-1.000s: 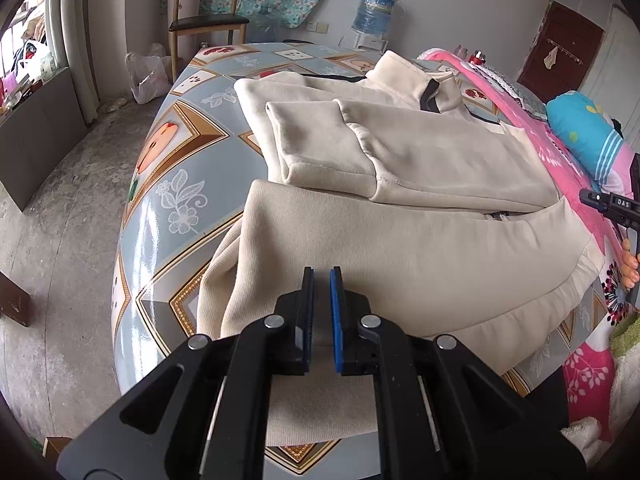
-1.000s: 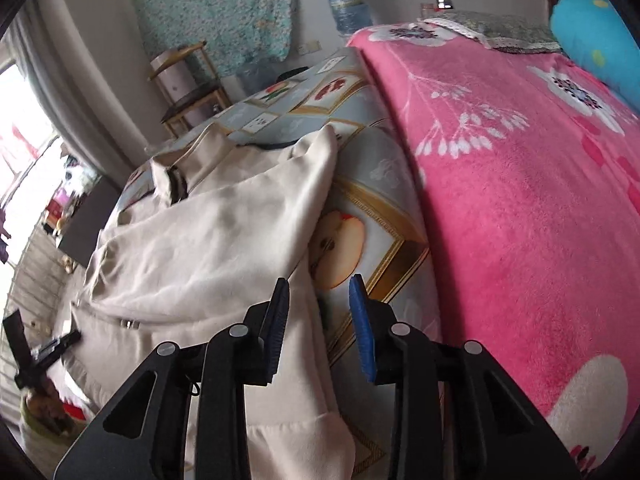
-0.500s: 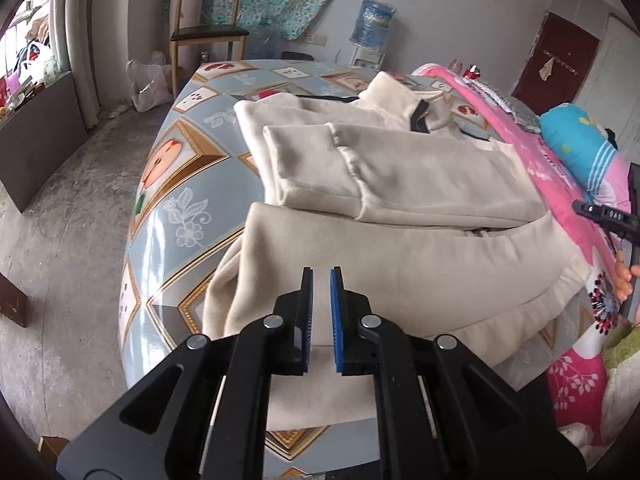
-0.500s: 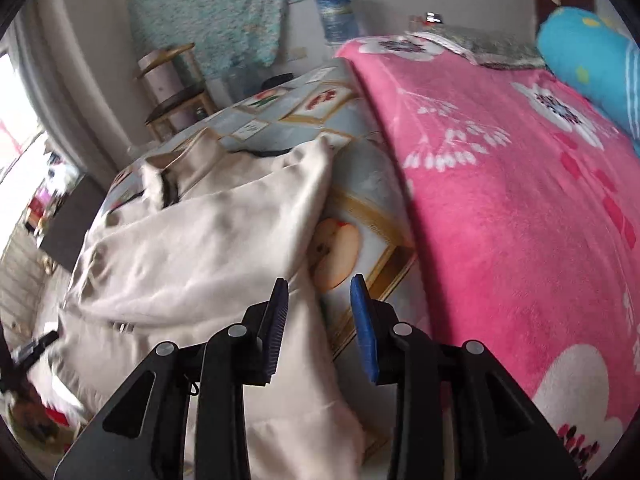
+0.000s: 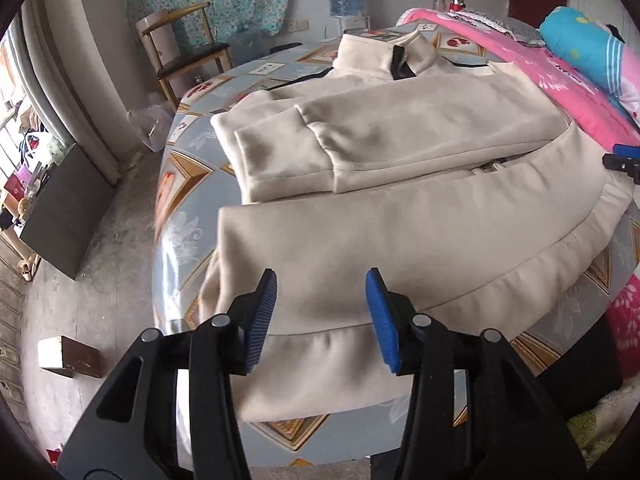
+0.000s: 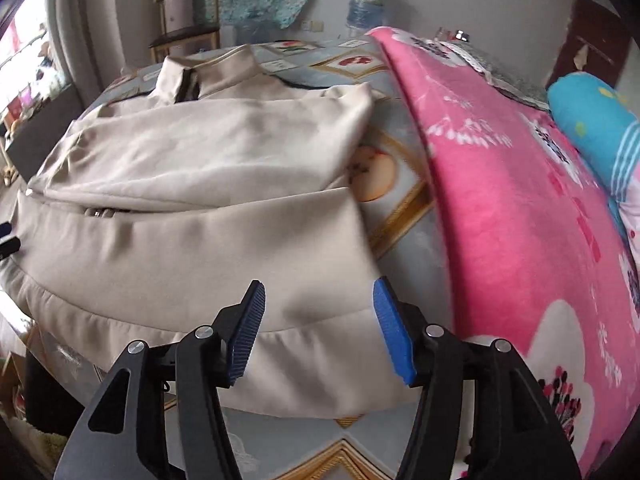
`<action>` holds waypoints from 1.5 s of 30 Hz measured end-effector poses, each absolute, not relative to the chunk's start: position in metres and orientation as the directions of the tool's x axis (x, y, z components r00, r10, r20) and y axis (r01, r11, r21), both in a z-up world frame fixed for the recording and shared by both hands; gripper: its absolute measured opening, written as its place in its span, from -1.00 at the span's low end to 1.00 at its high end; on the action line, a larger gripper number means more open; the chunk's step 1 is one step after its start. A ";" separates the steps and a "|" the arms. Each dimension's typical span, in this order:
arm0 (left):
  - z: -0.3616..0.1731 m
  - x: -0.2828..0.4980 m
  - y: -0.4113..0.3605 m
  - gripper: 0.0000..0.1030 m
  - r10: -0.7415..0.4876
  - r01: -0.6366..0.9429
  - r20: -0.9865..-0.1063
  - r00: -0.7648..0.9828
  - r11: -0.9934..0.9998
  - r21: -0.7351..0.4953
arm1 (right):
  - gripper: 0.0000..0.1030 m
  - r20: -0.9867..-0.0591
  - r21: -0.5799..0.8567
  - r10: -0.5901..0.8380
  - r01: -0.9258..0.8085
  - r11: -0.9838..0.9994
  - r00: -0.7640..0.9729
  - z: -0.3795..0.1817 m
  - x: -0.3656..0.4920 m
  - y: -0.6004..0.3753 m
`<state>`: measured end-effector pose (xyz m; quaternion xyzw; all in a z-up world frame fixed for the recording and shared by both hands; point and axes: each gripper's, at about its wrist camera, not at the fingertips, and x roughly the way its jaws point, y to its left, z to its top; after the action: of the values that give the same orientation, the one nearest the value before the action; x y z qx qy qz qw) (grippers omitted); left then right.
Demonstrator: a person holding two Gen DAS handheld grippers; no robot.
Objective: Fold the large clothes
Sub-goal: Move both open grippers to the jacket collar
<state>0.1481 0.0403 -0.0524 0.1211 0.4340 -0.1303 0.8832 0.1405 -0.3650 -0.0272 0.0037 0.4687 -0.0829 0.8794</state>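
Left wrist view: my left gripper (image 5: 322, 292) is spreading its jaws above the cream jacket (image 5: 400, 216), nothing pinched between them. That jacket lies partly folded on the patterned bedspread (image 5: 180, 232), collar at twelve o'clock. My right gripper (image 6: 318, 304) is spreading too, empty, over the hem; pink blanket (image 6: 520, 200) at three o'clock.

Each gripper, left (image 5: 322, 312) and right (image 6: 318, 326), has two black plastic fingers of angular, triangulated form with open cut-outs near the base. Each finger carries a blue ribbed pad (image 5: 380, 316) on its inner face. Round silver screw heads (image 6: 433, 331) sit at the linkage pivots, two per finger.
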 end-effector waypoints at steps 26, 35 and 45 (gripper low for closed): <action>0.055 0.400 -0.014 0.56 -0.236 0.206 -0.763 0.602 0.969 -0.137 | 0.67 -0.867 0.307 0.252 0.061 0.950 0.429 0.028 0.433 -0.351; 0.011 0.476 -0.055 0.56 -0.286 0.178 -0.826 0.486 0.958 -0.227 | 0.67 -0.891 0.334 0.297 0.053 0.941 0.344 0.007 0.495 -0.331; -0.038 0.520 -0.095 0.36 -0.153 0.217 -0.890 0.430 0.974 -0.063 | 0.56 -0.959 0.204 0.177 0.106 0.973 0.222 -0.053 0.553 -0.328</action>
<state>0.5204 -0.0949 -0.0376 0.0306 0.5223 -0.1094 0.8451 0.5528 -0.3285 -0.0527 0.1134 0.6233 0.0229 0.7734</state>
